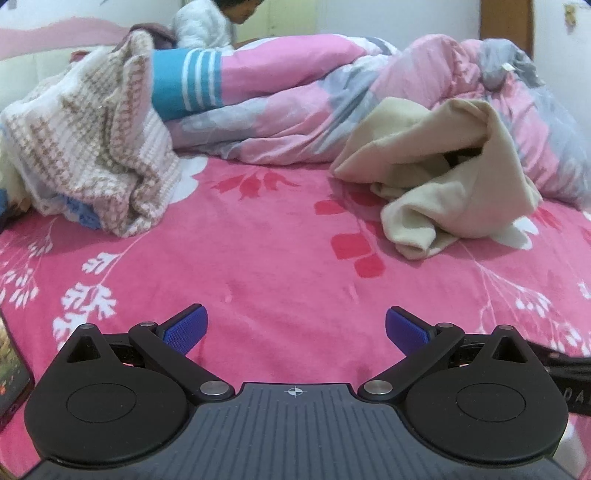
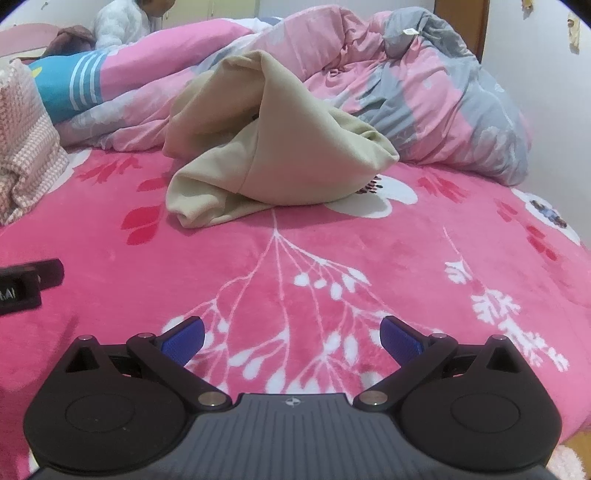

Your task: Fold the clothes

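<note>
Scanning left to right across the bed: a knitted white-and-tan waffle-weave garment (image 1: 92,147) sits heaped at the far left of the pink floral fleece bedspread (image 1: 277,258), bunched and rumpled, with something blue showing under its lower edge. Not folded. Behind it, a turquoise cloth with white stripes (image 1: 188,83) lies against the rumpled pink-and-grey quilt (image 1: 295,103) running along the back. A person in a white quilted top (image 1: 201,26) sits beyond the quilt.

Centre bedspread between the heaps is bare fleece. Left gripper (image 1: 295,326) hovers low over it, blue-padded fingers spread wide, nothing between them.

Right of centre: a cream soft fleece garment (image 2: 266,147) lies crumpled, one part standing up in a tent shape and a sleeve-like end trailing toward the camera. It rests on the bedspread just in front of the quilt, well apart from both grippers. Not folded either. Right gripper (image 2: 291,334) also hangs over bare bedspread, fingers wide apart and empty, aimed roughly at the cream garment.

Progress judgement: no neat folded stack shows in either view. Both visible garments are loose heaps, so at least these two are left to fold. Whether other clothes sit folded out of frame, cannot tell.
</note>
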`<move>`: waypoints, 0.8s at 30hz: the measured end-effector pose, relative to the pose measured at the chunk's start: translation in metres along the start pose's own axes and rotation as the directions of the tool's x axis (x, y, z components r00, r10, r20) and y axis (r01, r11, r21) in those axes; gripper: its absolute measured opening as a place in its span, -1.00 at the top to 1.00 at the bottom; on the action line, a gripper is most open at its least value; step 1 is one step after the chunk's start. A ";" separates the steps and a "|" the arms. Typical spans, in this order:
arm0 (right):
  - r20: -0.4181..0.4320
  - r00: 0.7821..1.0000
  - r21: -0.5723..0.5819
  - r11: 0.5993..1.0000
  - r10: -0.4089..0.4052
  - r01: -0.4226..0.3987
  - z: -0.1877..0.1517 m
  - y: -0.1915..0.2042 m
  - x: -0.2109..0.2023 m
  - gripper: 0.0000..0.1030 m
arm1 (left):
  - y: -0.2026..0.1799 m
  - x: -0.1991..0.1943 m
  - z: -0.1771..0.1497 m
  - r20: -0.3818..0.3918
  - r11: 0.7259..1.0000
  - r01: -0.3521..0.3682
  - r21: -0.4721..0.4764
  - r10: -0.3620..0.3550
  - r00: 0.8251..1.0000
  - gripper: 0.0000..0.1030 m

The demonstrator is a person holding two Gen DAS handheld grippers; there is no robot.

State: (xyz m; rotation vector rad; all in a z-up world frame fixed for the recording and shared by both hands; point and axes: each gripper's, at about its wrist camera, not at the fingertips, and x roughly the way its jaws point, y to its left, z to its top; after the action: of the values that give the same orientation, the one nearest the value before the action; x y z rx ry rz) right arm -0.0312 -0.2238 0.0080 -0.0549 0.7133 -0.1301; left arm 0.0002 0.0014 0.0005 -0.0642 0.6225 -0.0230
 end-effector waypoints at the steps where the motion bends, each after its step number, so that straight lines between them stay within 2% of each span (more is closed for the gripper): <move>1: -0.001 1.000 0.002 1.000 0.000 0.000 0.000 0.000 -0.001 -1.00 | 0.002 0.000 0.001 0.006 1.000 -0.003 -0.003 0.003 1.000 -1.00; 3: -0.003 1.000 0.005 1.000 0.000 0.001 0.000 0.000 -0.002 -1.00 | 0.005 -0.001 0.002 0.018 1.000 -0.009 -0.009 0.010 1.000 -0.99; 6: -0.007 1.000 0.010 1.000 -0.001 0.001 0.000 -0.001 -0.005 -1.00 | -0.019 -0.003 0.000 0.036 0.998 -0.032 0.063 0.030 0.999 -0.99; 8: -0.009 1.000 0.014 1.000 -0.001 0.001 0.000 -0.001 -0.007 -1.00 | -0.011 -0.001 0.001 0.020 0.997 0.033 0.069 -0.034 0.999 -0.99; 11: -0.014 1.000 0.025 1.000 -0.004 0.004 0.003 -0.005 -0.008 -1.00 | -0.013 -0.002 -0.001 -0.002 0.994 0.052 0.100 -0.052 0.999 -1.00; 16: -0.013 1.000 0.036 0.999 -0.010 0.010 0.002 -0.005 -0.011 -1.00 | -0.018 -0.003 0.000 -0.062 0.993 0.095 0.074 -0.091 0.994 -1.00; 20: -0.013 1.000 0.038 0.999 -0.014 0.014 0.001 -0.004 -0.011 -1.00 | -0.015 0.007 0.004 -0.143 0.995 0.097 0.029 -0.092 0.985 -1.00; 24: -0.006 1.000 0.040 0.999 -0.021 0.022 0.000 -0.003 -0.011 -1.00 | -0.007 -0.001 0.001 -0.057 0.997 0.081 -0.005 -0.081 0.995 -1.00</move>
State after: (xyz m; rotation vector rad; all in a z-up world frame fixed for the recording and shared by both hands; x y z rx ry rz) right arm -0.0400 -0.2257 0.0154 -0.0240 0.7160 -0.1651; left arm 0.0000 -0.0053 0.0023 -0.0918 0.6772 -0.1027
